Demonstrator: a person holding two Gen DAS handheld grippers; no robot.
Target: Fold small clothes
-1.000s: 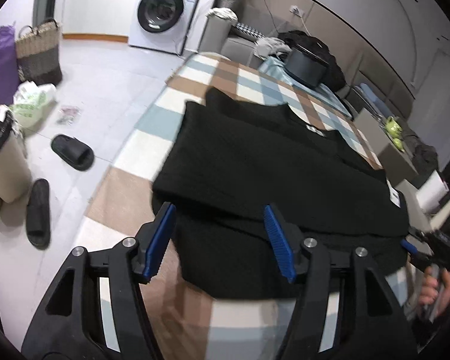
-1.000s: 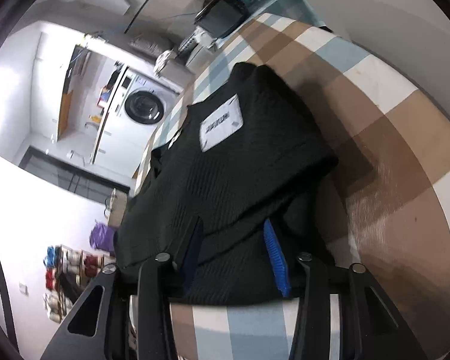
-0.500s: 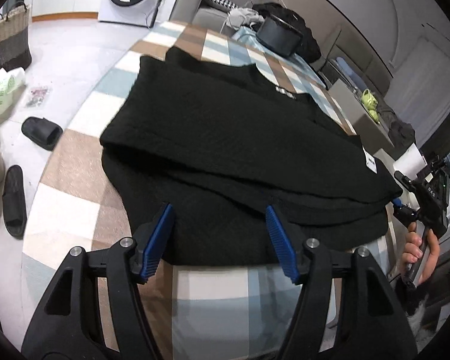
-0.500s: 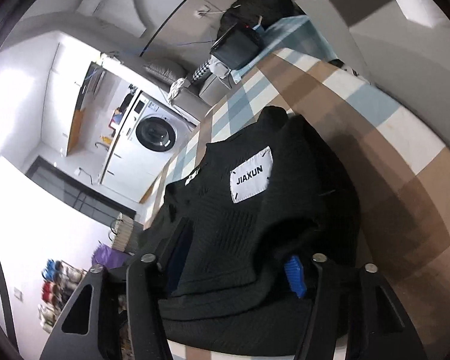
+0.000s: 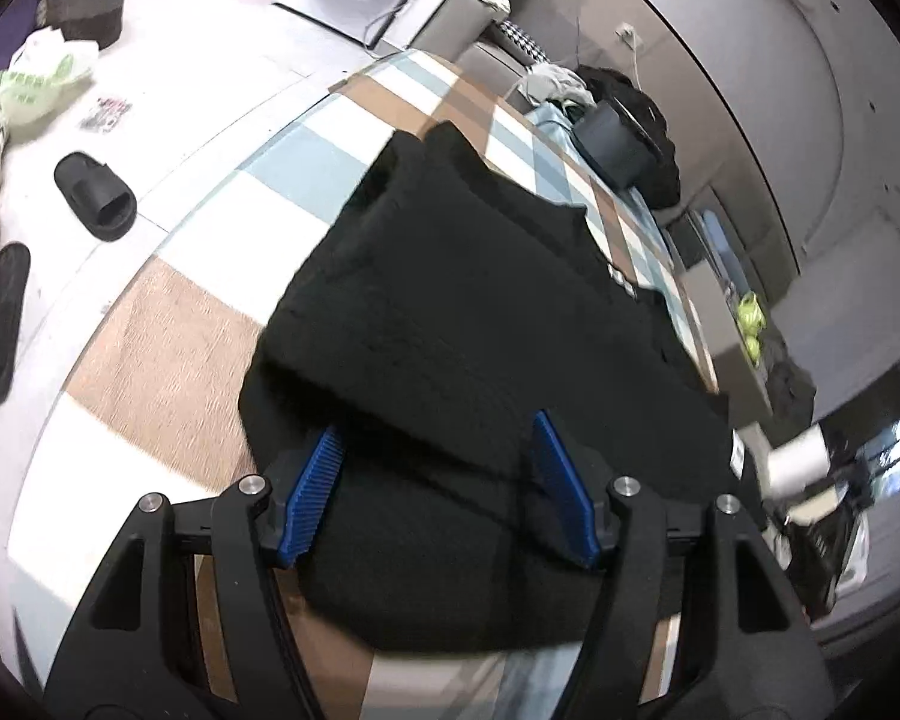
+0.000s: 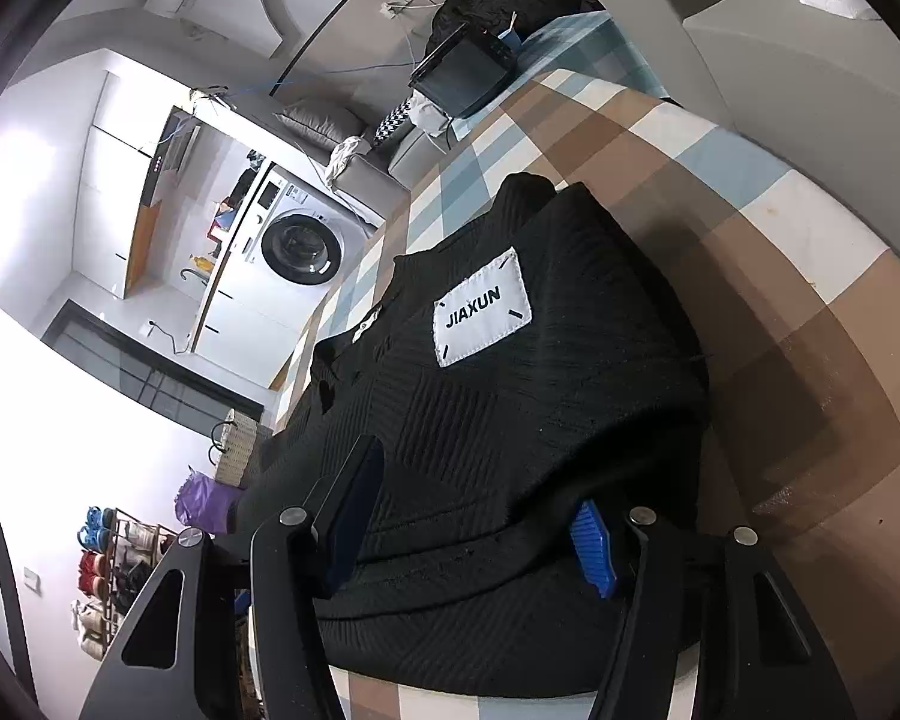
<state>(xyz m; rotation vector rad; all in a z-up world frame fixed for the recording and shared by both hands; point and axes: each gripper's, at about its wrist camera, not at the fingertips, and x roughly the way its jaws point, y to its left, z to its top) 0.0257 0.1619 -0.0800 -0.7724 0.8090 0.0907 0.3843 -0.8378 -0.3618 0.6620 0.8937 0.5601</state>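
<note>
Since half a second ago the black ribbed knit sweater (image 5: 480, 324) got approached; left gripper (image 5: 438, 495) jaws apart over its near-edge hem, right gripper (image 6: 480, 531) likewise, nothing pinched yet.

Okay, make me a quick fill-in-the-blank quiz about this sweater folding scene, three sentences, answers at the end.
The sweater on the checked tablecloth is ____ in colour.
The white patch on the sweater reads ____.
The pads on the left gripper are ____ in colour.

Missing words: black; JIAXUN; blue.
</note>
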